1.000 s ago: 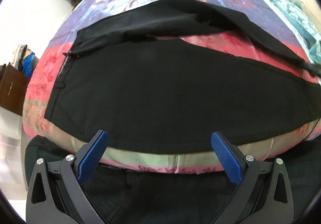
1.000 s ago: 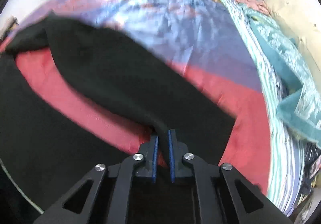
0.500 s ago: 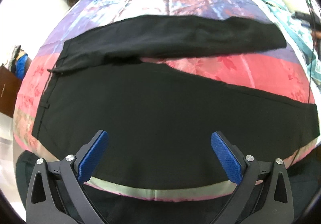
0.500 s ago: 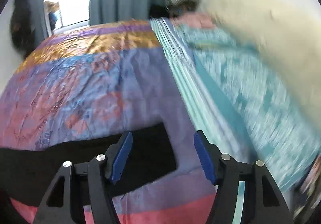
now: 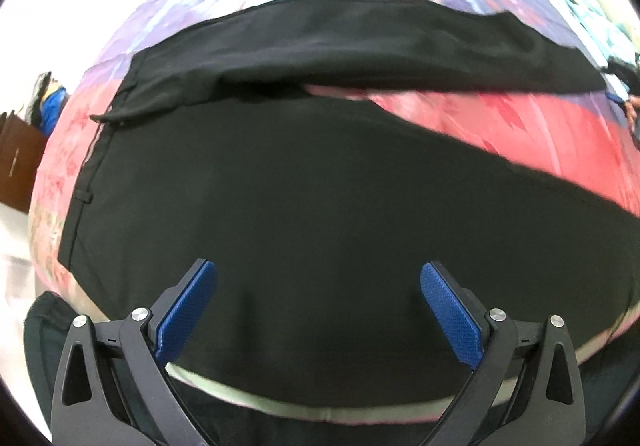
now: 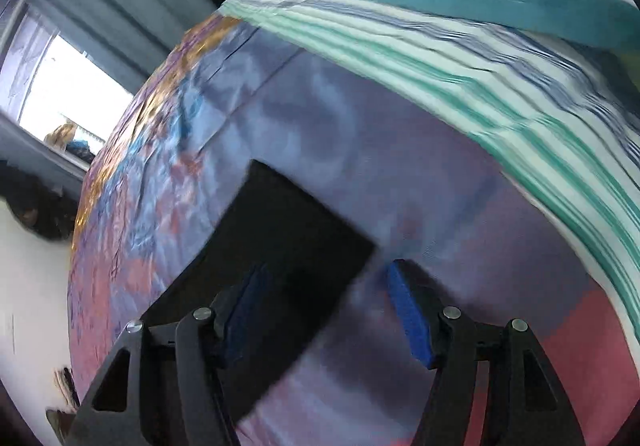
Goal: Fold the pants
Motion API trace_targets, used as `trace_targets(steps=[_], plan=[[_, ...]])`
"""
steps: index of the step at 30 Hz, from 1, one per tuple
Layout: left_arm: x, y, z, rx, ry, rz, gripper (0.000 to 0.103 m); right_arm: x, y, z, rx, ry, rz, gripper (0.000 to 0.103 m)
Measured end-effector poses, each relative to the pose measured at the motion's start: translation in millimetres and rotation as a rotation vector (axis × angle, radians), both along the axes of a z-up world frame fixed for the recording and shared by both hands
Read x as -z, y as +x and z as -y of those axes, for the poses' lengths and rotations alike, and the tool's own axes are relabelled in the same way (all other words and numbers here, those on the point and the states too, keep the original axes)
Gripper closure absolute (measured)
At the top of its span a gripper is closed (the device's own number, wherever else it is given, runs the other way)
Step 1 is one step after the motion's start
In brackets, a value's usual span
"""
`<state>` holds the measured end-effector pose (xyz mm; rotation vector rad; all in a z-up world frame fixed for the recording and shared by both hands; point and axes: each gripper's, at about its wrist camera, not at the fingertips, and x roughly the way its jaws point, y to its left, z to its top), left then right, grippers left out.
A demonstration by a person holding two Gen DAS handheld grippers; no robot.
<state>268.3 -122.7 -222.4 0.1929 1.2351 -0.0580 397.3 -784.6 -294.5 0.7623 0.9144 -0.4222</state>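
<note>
Left gripper (image 5: 318,310) hovers with jaws wide apart over the black pants (image 5: 320,206), which lie spread on the bed (image 5: 500,118). Right gripper (image 6: 324,310), also spread and holding nothing, sits at the far leg's hem (image 6: 288,230).

Matt black cloth pants (image 5: 320,206) on seemingly glossy satin bedspread (image 5: 500,118)

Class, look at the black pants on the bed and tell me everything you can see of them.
The black pants look like plain matte woven cloth, lying spread out on the colourful bedspread. The waistband with a belt loop sits at the left; two legs stretch right, parted in a V showing pink cover between. The far leg's hem lies flat beneath the open right gripper. Neither gripper grips them.
</note>
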Motion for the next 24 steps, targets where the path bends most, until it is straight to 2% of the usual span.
trace_targets(steps=[1,2,3,4,5,6,7,8,9,10,12,15,17,19,20,21,22,23,24], plan=[[1.0,4.6,-2.8,-0.011,-0.002,-0.001,0.001,-4.0,7.8,-7.9,-0.054,-0.084,-0.053,0.084],[1.3,8.5,-4.1,-0.016,-0.005,0.001,0.001,-8.1,11.6,-15.8,-0.1,-0.185,-0.107,0.083],[0.9,11.1,-5.6,-0.015,-0.004,0.008,0.001,-9.6,9.6,-20.1,-0.098,-0.264,-0.156,0.083],[0.5,13.3,-6.8,-0.014,0.001,0.022,0.001,-7.9,-2.8,-19.1,-0.057,-0.287,-0.183,0.083],[0.9,17.0,-9.1,-0.014,0.01,0.034,0.001,-4.5,-13.8,-16.9,-0.018,-0.27,-0.183,0.082],[1.8,22.7,-9.6,-0.014,0.017,0.04,0.001,-1.7,-24.0,-16.5,0.016,-0.271,-0.188,0.072],[2.4,31.1,-10.4,-0.015,0.02,0.044,0.001,-3.0,-30.2,-20.1,0.041,-0.311,-0.202,0.052],[1.6,43.2,-11.9,-0.019,0.017,0.058,0.001,-6.6,-33.1,-24.3,0.059,-0.358,-0.222,0.042],[-0.8,54.3,-14.1,-0.024,0.013,0.079,0.001,-13.6,-34.6,-31.6,0.082,-0.417,-0.243,0.037],[-4.4,71.5,-14.8,-0.033,0.015,0.118,0.001,-23.8,-35.5,-41.8,0.085,-0.457,-0.221,0.037],[-7.5,99.9,-13.9,-0.055,0.024,0.179,0.001,-41.2,-32.1,-71.9,0.011,-0.46,-0.124,0.037],[-3.2,148.7,-9.3,-0.091,0.055,0.265,0.001,-47.9,-0.2,-159.1,-0.288,-0.297,0.023,0.037],[8.9,176.2,-5.1,-0.109,0.127,0.325,0.001,-44.6,26.5,-239.5,-0.543,-0.187,0.087,0.037],[25.9,194.3,-6.5,-0.123,0.206,0.343,0.001,-41.1,43.6,-318.5,-0.769,-0.118,0.143,0.037],[38.1,201.7,-11.3,-0.142,0.233,0.325,0.001,-39.5,45.8,-342.8,-0.836,-0.087,0.165,0.037],[48.2,205.2,-16.7,-0.157,0.232,0.301,0.001,-36.7,52.5,-382.0,-0.951,-0.012,0.21,0.037],[56.5,205.6,-23.5,-0.168,0.197,0.289,0.0,-34.1,55.1,-405.4,-1.02,0.03,0.238,0.038],[58.8,202.3,-31.6,-0.181,0.143,0.309,0.0,-29.9,58.7,-424.8,-1.078,0.054,0.249,0.038],[58.4,201.2,-38.6,-0.192,0.095,0.317,0.0,-16.5,67.6,-444.6,-1.155,0.099,0.21,0.038]])
